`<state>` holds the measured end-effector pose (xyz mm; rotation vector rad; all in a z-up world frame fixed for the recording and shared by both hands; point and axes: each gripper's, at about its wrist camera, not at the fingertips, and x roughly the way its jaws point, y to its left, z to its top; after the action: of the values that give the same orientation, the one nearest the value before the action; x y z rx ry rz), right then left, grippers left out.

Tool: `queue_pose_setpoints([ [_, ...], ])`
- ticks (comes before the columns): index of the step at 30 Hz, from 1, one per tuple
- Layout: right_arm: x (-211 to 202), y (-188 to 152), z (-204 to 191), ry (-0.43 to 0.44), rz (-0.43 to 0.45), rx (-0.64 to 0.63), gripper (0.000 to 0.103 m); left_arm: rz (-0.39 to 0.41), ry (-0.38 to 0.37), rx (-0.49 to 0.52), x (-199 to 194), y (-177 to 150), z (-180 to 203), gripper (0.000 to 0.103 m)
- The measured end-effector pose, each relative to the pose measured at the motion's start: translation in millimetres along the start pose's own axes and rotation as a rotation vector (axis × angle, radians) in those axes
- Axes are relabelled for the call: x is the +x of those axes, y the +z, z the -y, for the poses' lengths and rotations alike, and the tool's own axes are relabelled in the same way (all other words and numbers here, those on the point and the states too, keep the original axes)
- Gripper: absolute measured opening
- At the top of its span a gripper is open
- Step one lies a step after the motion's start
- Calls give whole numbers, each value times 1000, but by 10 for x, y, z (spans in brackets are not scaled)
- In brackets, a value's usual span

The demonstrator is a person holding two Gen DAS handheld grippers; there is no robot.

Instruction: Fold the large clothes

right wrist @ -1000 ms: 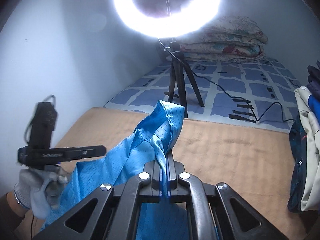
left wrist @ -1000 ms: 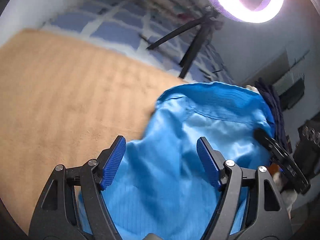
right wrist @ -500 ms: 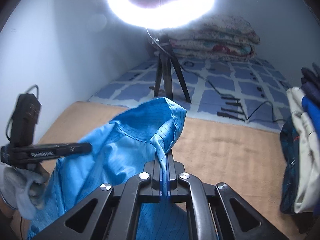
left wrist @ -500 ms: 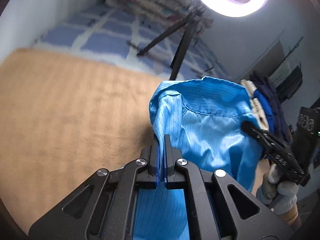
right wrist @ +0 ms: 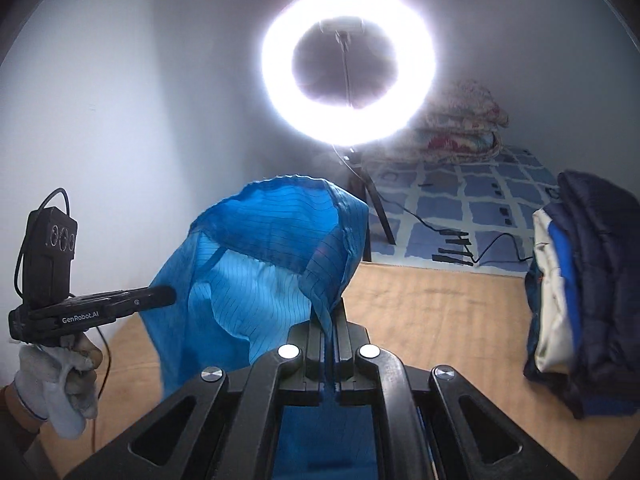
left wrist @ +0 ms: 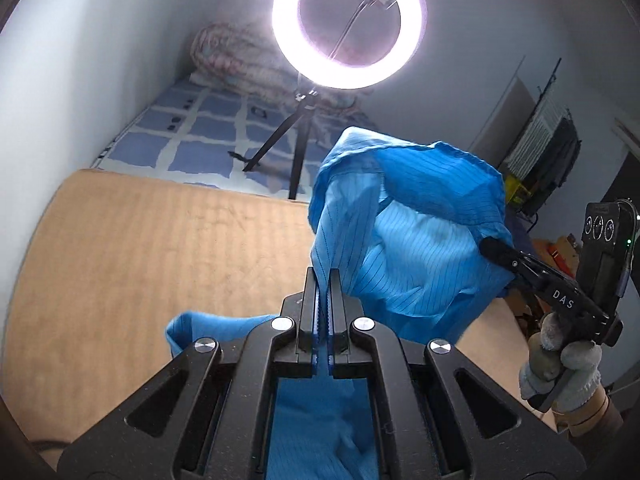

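Gripping the blue garment (left wrist: pixel 420 248) at two edges, both clenched: left hand-held gripper (left wrist: pixel 323 280) and right hand-held gripper (right wrist: pixel 327 316) each pinch cloth between their fingers. Garment hangs lifted above the tan blanket (left wrist: pixel 160 248), billowing between them. Ring light (right wrist: pixel 348 60) behind, gloved hand (right wrist: pixel 60 384) lower left, clothes pile (right wrist: pixel 584 292) right.

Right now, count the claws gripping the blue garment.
2. The left claw pinches one edge of the blue garment; the right claw pinches another, lifting it above the tan blanket.
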<state>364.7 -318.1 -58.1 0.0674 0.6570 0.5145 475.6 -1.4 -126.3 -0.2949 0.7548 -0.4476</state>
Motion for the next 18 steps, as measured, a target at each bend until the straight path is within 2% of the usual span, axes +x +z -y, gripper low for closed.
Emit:
queue_pose_setpoints([
  [8, -941, -404, -525, 20, 13, -59, 0, 2, -3, 22, -874, -631, 325, 0],
  [13, -1405, -904, -862, 34, -9, -70, 0, -4, -11, 11, -1351, -1152, 414, 0],
  [18, -1732, -1492, -1123, 59, -47, -84, 0, -30, 2, 14, -1593, -1699, 447, 0],
])
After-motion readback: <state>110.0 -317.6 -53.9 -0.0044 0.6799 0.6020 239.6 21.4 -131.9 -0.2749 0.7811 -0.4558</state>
